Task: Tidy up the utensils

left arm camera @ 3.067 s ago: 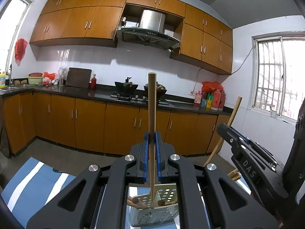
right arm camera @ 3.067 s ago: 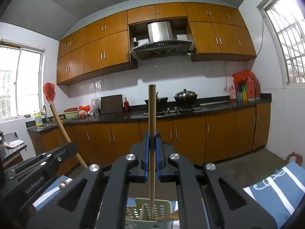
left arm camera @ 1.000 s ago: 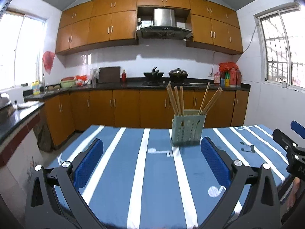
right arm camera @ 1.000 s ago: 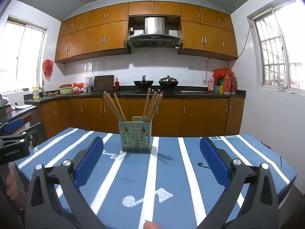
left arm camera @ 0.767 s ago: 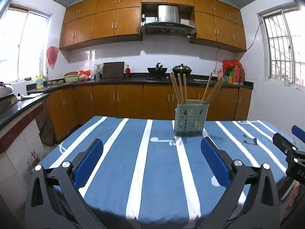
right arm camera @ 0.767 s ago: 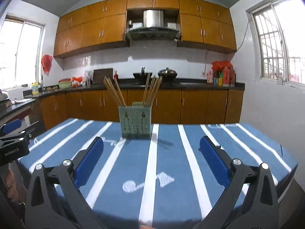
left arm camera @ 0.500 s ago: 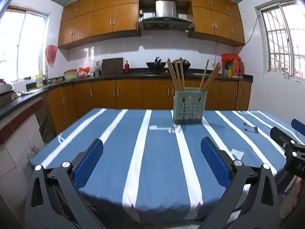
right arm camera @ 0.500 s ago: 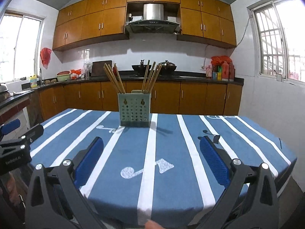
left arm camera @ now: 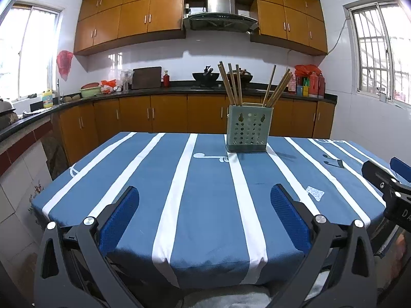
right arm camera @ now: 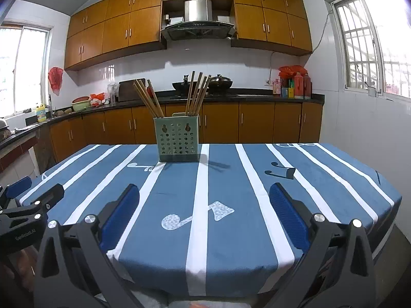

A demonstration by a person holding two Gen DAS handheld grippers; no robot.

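Left wrist view showed the left gripper (left arm camera: 204, 214) spread wide and empty, the holder (left arm camera: 248, 132) well ahead with chopsticks (left arm camera: 233, 83) upright inside. The right gripper (right arm camera: 204, 211) was likewise spread, holding nothing.

So the table (right arm camera: 321, 179) has a blue cloth with white stripes and a few music-note prints. Only thing sitting on it is a pale green perforated holder (right arm camera: 179, 140), upright on the far half, packed with wooden chopsticks (right arm camera: 196, 93). One white note print lies nearer than the holder.
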